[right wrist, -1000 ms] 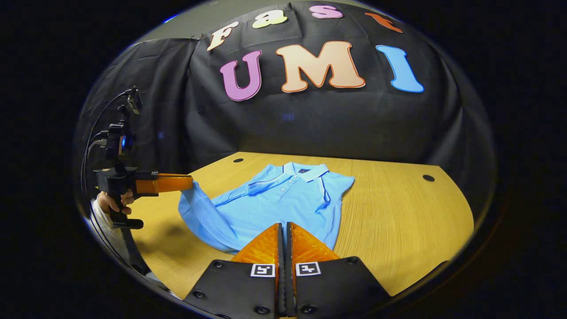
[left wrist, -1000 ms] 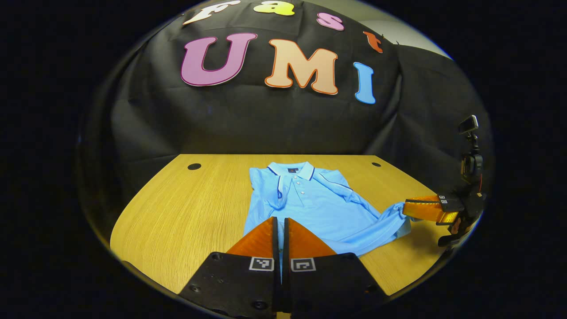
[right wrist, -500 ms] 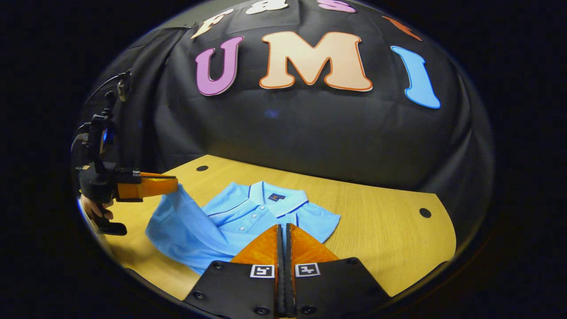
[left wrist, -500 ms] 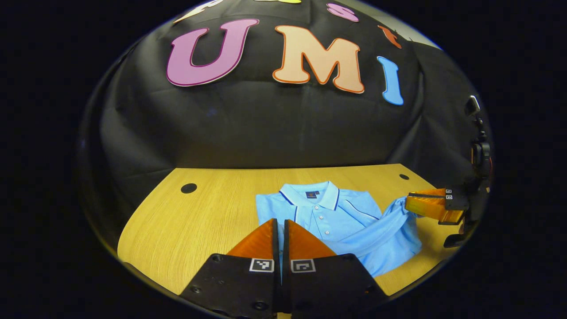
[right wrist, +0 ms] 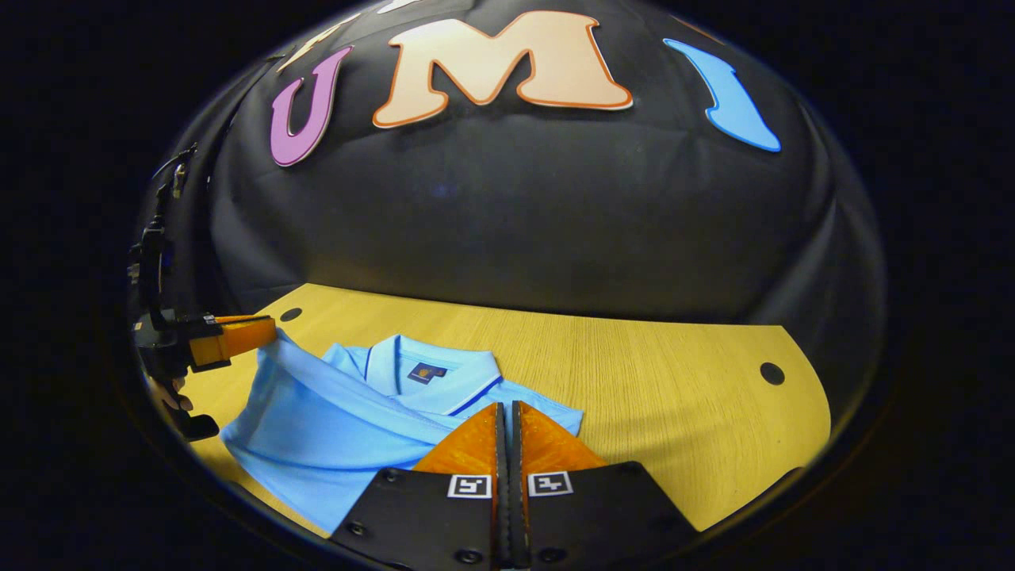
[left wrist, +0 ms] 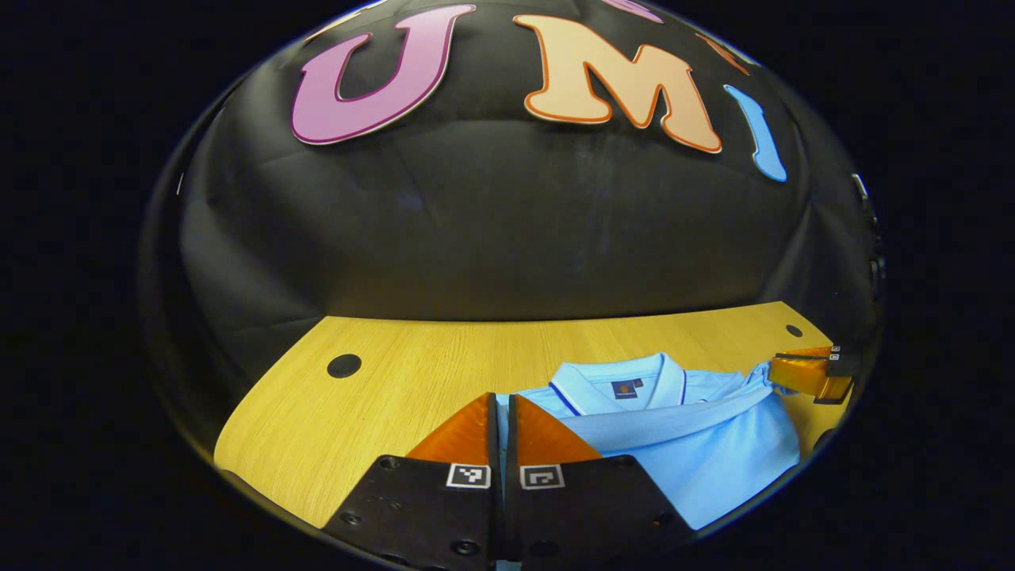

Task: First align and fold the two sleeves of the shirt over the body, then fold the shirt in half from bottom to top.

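Note:
A light blue polo shirt [left wrist: 698, 448] lies on the wooden table [left wrist: 396, 381], its collar [left wrist: 622, 379] toward the wall. Its lower edge is raised and stretched as a band across the body just below the collar. My left gripper [left wrist: 501, 406] is shut on one end of that edge, with blue cloth showing between its fingers. In the right gripper view the left gripper [right wrist: 252, 331] pinches the shirt [right wrist: 325, 424] at its raised corner. My right gripper [right wrist: 507, 414] is shut on the other end, and the left gripper view shows the right gripper [left wrist: 785, 373] gripping the cloth there.
The table [right wrist: 674, 396] has round cable holes [left wrist: 343, 365] [right wrist: 771, 373] near its far corners. The black cloth wall stands close behind the table's far edge. A hand [right wrist: 170, 394] holds the left gripper's handle at the table's side.
Both grippers have carried the shirt's lower edge forward over the body, from near the front to just below the collar. The wall is closer in both views.

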### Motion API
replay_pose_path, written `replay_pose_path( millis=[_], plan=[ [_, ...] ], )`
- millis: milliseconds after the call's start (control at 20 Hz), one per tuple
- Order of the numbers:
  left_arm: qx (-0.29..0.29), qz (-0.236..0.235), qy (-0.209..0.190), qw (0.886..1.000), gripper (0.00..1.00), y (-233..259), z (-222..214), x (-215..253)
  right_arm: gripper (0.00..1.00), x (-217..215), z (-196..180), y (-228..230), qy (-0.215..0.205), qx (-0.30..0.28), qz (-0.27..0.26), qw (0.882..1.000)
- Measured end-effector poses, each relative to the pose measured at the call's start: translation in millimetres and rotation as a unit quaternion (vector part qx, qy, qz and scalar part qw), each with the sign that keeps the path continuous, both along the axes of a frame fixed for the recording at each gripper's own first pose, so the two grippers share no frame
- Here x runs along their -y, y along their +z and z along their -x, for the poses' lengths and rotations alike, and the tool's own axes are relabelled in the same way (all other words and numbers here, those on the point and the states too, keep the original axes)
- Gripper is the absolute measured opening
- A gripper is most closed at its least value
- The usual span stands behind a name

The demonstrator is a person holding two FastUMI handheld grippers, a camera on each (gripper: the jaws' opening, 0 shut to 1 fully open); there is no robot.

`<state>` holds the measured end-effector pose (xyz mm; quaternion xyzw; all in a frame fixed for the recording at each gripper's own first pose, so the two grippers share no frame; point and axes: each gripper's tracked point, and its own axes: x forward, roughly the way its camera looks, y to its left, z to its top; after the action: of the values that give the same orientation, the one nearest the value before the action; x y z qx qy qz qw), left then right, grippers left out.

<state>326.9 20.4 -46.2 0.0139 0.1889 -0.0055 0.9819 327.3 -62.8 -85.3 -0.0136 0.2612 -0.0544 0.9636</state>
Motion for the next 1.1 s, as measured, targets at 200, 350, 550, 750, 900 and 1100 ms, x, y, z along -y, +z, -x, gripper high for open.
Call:
replay_pose_path(
  millis=[200,350,550,750,900,1100],
  plan=[
    [-0.011,-0.022,-0.004,1.000,0.00,-20,-17,3,0.02,5,-9,-13,-0.005,-0.001,0.005,1.000],
    [-0.022,-0.033,-0.005,0.999,0.05,-27,-20,5,0.09,11,-11,-19,-0.006,-0.005,0.008,1.000],
    [-0.036,-0.011,-0.014,0.999,0.63,-21,-6,12,0.58,10,-3,-11,-0.005,-0.008,0.004,1.000],
    [-0.023,-0.001,-0.006,1.000,0.99,1,26,6,1.00,4,24,11,0.011,0.011,0.026,1.000],
    [-0.010,-0.007,-0.011,1.000,0.98,15,66,2,1.00,-9,59,26,0.025,0.023,0.023,0.999],
    [-0.001,0.001,-0.025,1.000,0.98,21,130,5,1.00,-32,113,48,0.052,0.052,0.026,0.997]
  ],
)
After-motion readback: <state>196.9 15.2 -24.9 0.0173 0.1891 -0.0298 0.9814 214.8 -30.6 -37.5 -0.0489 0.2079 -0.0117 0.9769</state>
